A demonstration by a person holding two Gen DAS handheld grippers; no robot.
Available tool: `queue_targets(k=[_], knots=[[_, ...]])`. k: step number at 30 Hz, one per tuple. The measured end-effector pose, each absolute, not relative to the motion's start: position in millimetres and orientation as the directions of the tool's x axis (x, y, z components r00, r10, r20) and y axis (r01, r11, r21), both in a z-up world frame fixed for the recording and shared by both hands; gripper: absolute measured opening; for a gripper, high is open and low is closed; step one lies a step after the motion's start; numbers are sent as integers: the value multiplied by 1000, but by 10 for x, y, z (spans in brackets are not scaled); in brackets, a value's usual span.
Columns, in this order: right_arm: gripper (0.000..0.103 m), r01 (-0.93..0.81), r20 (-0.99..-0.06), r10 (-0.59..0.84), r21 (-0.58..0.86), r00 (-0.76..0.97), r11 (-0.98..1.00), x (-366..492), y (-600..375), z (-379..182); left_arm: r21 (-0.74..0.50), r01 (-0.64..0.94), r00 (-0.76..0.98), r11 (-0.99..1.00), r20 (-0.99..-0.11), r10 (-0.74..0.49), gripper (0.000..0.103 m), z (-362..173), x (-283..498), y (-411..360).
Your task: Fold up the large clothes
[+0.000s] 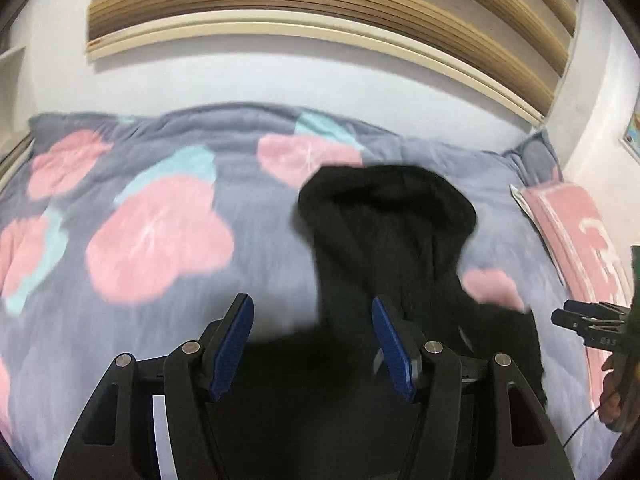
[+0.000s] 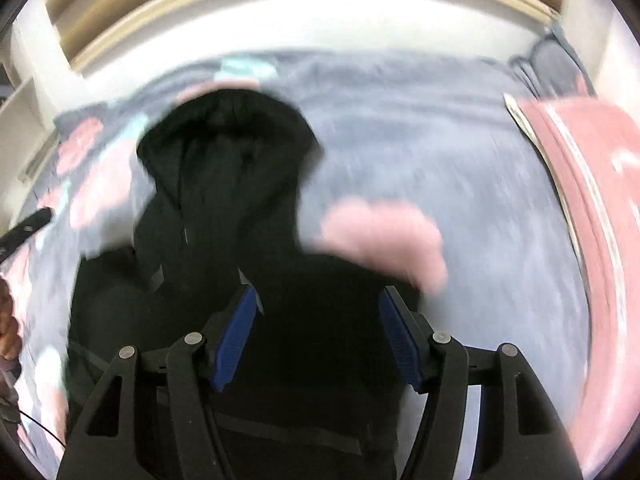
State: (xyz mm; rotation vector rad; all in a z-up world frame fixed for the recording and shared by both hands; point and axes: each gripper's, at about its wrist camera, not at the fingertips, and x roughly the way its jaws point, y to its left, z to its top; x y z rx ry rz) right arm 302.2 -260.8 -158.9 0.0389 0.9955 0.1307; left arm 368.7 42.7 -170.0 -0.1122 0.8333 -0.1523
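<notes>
A black hooded garment (image 1: pixel 384 232) lies on the bed, hood toward the headboard; it also shows in the right wrist view (image 2: pixel 224 184). My left gripper (image 1: pixel 312 312) is open with blue pads, hovering over the garment's left edge and holding nothing. My right gripper (image 2: pixel 316 300) is open over the garment's body, holding nothing. The right gripper's tip shows at the right edge of the left wrist view (image 1: pixel 576 316). Both views are motion-blurred.
A grey quilt (image 1: pixel 248 240) with pink and teal shapes covers the bed. A pink pillow (image 1: pixel 576 232) lies at the right edge, also in the right wrist view (image 2: pixel 592 184). A wooden slatted headboard (image 1: pixel 320 12) and white wall stand behind.
</notes>
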Motion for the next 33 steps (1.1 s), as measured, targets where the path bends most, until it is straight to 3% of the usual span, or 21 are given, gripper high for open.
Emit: queue_targets(k=[9, 10, 11, 12, 13, 14, 16, 18, 22, 24, 27, 29, 31, 33], knots=[[67, -5, -835, 207, 238, 510, 971, 4463, -2394, -1906, -187, 59, 525, 981, -830, -190, 63, -2411, 5128, 189], [59, 2, -844, 205, 237, 495, 971, 4573, -2387, -1999, -186, 48, 518, 981, -835, -184, 63, -2528, 5242, 178], [29, 11, -858, 193, 225, 475, 974, 4674, -2375, -2099, -189, 43, 514, 981, -838, -184, 63, -2583, 5300, 189], [11, 9, -876, 185, 211, 444, 977, 4780, -2359, -2227, -191, 38, 512, 981, -839, -183, 61, -2642, 5380, 180], [6, 1, -889, 194, 213, 416, 977, 4865, -2371, -2339, -174, 19, 519, 985, -840, -158, 35, -2697, 5452, 202], [6, 14, -885, 196, 223, 423, 975, 4890, -2451, -2367, -176, -9, 512, 984, -847, -146, 19, -2740, 5535, 289], [5, 14, -837, 291, 336, 463, 942, 4782, -2701, -2323, -386, -77, 524, 919, -800, -292, 19, -2715, 5550, 697], [6, -25, -809, 321, 356, 492, 934, 4629, -2781, -2325, -478, -51, 534, 877, -755, -381, 23, -2677, 5420, 843], [6, -68, -885, 222, 213, 409, 975, 4558, -2547, -2808, -312, -39, 437, 949, -859, -264, 37, -3096, 5342, 718], [6, -62, -896, 252, 246, 365, 967, 4599, -2542, -3005, -358, -61, 395, 932, -866, -307, 40, -3385, 5401, 791], [25, -67, -886, 273, 268, 375, 961, 4583, -2632, -2852, -362, -19, 425, 932, -847, -321, 43, -3190, 5322, 816], [40, -87, -876, 277, 265, 395, 960, 4502, -2727, -2675, -314, 37, 436, 949, -849, -299, 52, -3003, 5161, 817], [51, -118, -853, 308, 285, 421, 951, 4358, -2839, -2451, -268, 87, 453, 959, -847, -278, 54, -2829, 4947, 857], [52, -140, -820, 339, 310, 462, 940, 4237, -2920, -2221, -243, 100, 478, 965, -839, -261, 55, -2650, 4753, 934]])
